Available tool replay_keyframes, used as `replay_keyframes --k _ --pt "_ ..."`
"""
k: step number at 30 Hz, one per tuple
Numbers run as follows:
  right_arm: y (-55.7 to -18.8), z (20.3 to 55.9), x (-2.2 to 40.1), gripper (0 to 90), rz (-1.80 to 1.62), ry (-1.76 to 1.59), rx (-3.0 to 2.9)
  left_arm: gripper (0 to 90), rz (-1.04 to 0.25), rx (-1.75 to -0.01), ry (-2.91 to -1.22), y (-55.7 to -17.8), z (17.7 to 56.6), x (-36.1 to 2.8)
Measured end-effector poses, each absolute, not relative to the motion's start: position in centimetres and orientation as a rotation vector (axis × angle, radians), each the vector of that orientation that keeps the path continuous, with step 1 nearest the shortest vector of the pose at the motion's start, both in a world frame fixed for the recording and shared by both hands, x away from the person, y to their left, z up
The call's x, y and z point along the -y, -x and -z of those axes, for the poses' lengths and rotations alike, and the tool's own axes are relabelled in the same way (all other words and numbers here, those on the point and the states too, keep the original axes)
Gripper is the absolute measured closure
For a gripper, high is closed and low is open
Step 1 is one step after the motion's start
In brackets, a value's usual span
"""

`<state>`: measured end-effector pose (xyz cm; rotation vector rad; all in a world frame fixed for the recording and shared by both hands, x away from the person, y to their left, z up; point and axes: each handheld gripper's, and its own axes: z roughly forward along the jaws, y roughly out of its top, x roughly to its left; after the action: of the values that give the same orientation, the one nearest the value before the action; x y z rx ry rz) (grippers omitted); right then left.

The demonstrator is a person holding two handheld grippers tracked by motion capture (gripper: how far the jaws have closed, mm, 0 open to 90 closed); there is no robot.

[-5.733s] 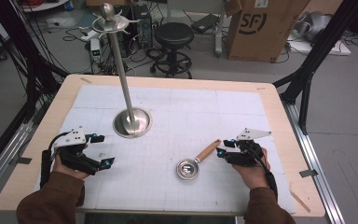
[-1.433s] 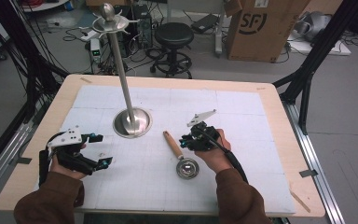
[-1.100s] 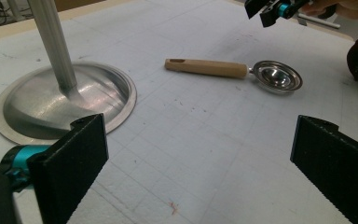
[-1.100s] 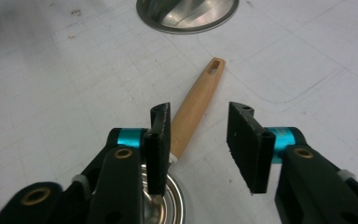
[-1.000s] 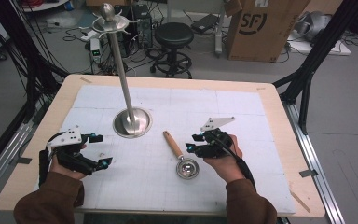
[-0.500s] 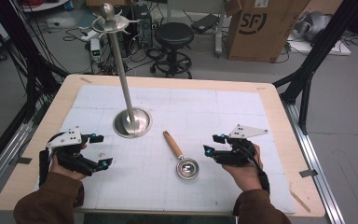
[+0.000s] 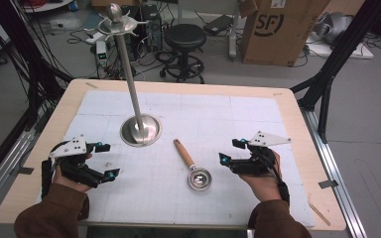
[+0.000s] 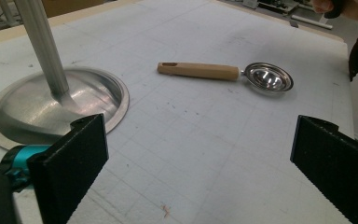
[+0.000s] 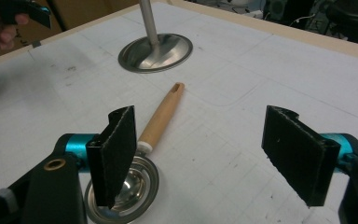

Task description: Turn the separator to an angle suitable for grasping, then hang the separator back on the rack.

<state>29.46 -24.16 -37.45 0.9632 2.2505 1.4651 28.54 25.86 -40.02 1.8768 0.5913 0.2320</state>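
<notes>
High view: the scoop is seen lying flat at centre frame on the white mat, wooden handle angled to the upper left. The right gripper sits just right of it, jaws spread and just widened, nothing clamped. The left gripper is parked lower left, released too.

Left gripper view: the scoop is spotted upper centre, the metal stand at left.

Right gripper view: the scoop is partly hidden behind the lower-left jaw, not pinched.
</notes>
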Motion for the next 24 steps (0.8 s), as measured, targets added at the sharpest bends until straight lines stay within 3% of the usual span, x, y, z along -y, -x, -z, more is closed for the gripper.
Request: replay_keyframes --k 13,24 --pt "-29.6 38.3 23.7 16.9 -1.399 -0.977 -2.304 4.5 -0.241 -0.591 -1.877 -28.6 40.0 -26.0" --pt "-29.7 38.4 23.1 16.1 -1.386 -0.965 -2.328 4.5 -0.240 -0.598 -1.866 -28.9 40.0 -26.2"
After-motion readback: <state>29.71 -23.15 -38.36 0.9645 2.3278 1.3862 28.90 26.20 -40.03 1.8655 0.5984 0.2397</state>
